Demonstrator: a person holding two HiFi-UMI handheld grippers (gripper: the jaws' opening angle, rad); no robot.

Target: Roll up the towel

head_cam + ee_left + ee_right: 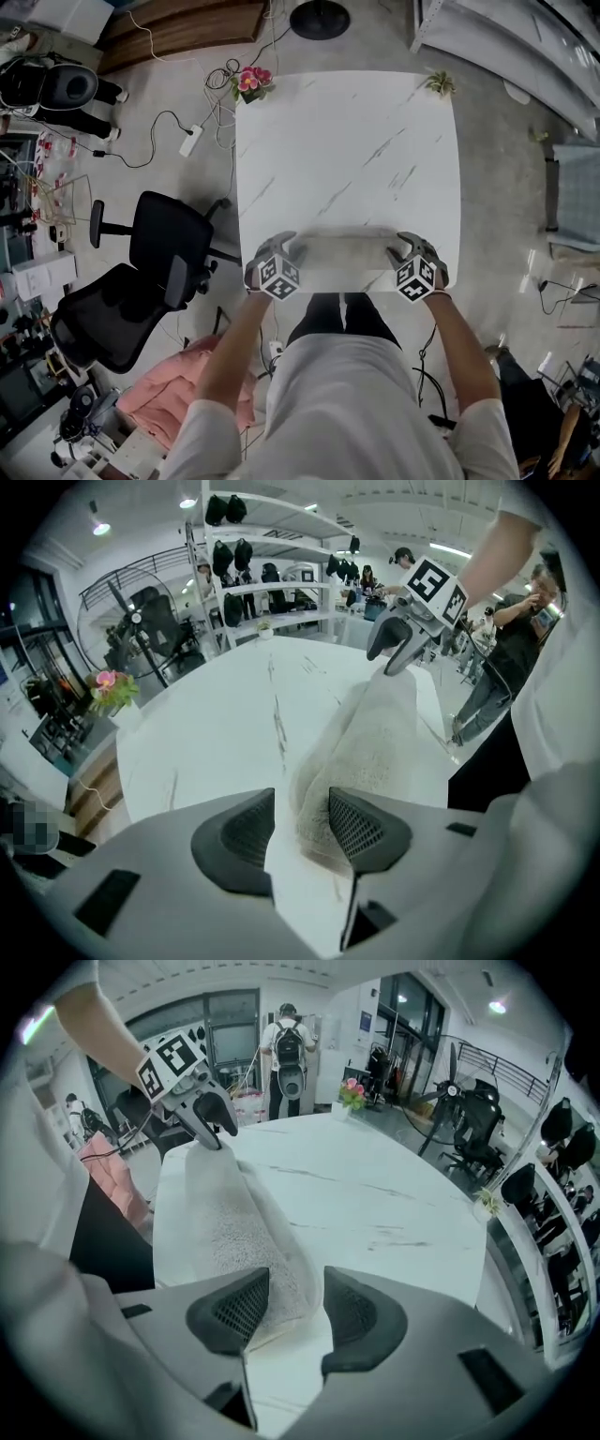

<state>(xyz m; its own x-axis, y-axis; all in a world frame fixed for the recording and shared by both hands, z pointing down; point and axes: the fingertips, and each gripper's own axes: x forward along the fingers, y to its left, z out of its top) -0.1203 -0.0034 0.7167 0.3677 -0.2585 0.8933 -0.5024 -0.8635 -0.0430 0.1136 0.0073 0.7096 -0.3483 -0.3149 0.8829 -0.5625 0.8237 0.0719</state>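
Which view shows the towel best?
The left gripper view: the towel runs lengthwise, large, its nap clear. The right gripper view shows it similarly, from the other end. The head view shows it small and pale.

Spread left claw (301,797) around towel (375,733) end, right claw (386,660) at far end

White T-shirt (352,403), black trousers (339,317)

Off-white towel (342,251), grey-veined white table (347,141)
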